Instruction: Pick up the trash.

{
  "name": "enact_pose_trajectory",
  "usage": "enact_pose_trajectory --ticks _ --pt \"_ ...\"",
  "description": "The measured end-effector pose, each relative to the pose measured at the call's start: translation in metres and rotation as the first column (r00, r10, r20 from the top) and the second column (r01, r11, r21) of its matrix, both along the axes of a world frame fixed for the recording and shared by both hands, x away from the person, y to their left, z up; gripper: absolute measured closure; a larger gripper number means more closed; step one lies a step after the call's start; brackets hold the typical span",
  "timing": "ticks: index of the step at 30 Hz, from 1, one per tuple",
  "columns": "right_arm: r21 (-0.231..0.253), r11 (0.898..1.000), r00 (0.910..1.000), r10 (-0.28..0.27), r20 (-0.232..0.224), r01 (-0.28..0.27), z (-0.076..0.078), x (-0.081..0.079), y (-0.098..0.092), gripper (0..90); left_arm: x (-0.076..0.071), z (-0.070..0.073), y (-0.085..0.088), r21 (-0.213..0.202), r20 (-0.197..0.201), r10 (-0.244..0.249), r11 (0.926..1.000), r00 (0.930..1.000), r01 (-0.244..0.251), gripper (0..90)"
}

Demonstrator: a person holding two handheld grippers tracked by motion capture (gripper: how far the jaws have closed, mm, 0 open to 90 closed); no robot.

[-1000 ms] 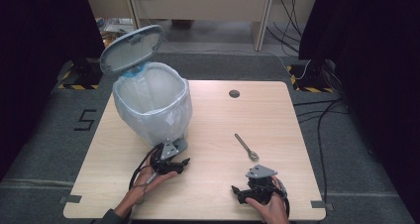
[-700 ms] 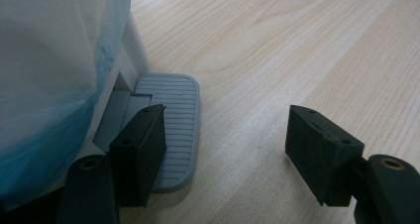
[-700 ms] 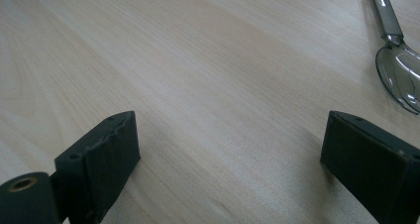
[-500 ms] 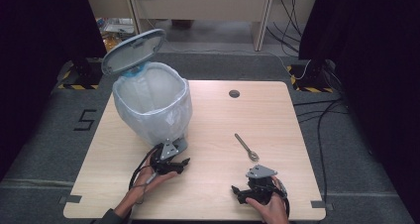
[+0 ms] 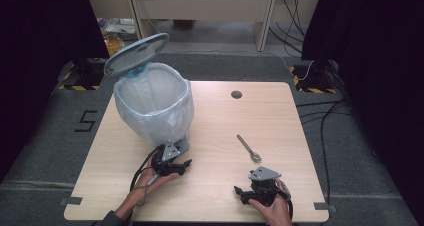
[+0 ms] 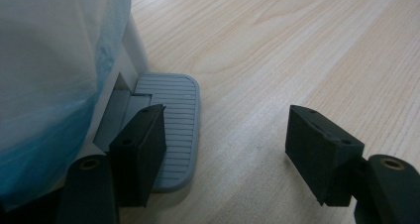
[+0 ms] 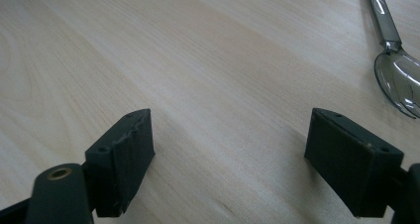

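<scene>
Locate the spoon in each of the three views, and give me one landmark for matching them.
High view: the spoon lies right of centre on the table, bowl toward the person, just beyond the right hand-held gripper.
Left gripper view: not in it; this view looks at the bin's pedal.
Right gripper view: top right corner, bowl toward the camera.
Shared landmark: the light wooden table with its straight grain.

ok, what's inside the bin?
The bin stands with its lid up. A pale plastic liner lines it and folds over the rim. No contents show on the visible inner wall; the near wall covers the bottom.
</scene>
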State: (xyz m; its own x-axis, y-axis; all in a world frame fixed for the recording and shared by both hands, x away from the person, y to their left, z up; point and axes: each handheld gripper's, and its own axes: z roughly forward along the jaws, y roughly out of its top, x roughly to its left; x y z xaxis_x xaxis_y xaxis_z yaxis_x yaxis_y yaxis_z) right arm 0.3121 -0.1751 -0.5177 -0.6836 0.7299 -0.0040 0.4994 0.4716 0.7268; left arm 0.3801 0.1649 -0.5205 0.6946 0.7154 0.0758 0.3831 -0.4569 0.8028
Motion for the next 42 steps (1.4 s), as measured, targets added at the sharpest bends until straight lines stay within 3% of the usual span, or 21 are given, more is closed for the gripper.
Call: enact_pose_trajectory --ticks 3,7,9,17,27,35,42 --pt "0.0 1.0 1.0 0.0 0.006 0.0 0.002 0.0 0.0 19.6 0.0 0.0 0.0 -0.005 0.003 -0.001 1.0 1.0 0.001 31.7" --pt "0.013 1.0 0.9979 -0.003 0.064 0.002 0.013 0.001 -0.001 27.0 0.0 0.0 0.0 -0.004 0.004 -0.001 1.0 1.0 0.001 31.7" --pt "0.027 0.999 0.994 -0.025 0.106 0.023 0.022 0.007 -0.005 36.6 0.0 0.0 0.0 -0.004 0.003 -0.001 1.0 1.0 0.001 31.7" --pt "0.019 0.998 0.9864 -0.061 0.153 0.059 0.035 0.025 -0.016 54.8 0.0 0.0 0.0 -0.003 0.003 -0.002 1.0 1.0 0.002 31.7" --pt "-0.011 0.994 0.9841 -0.106 0.142 0.109 0.03 0.053 -0.02 63.2 0.0 0.0 0.0 0.0 0.003 -0.006 1.0 1.0 0.006 31.8" --pt "-0.011 0.992 0.9828 -0.122 0.139 0.125 0.027 0.061 -0.021 63.6 0.0 0.0 0.0 0.006 0.005 -0.009 0.9999 0.9999 0.009 31.8" --pt "0.002 0.989 0.9842 -0.146 0.101 0.146 0.022 0.077 -0.02 63.6 0.0 0.0 0.001 0.007 0.004 -0.011 0.9999 0.9999 0.011 31.8"
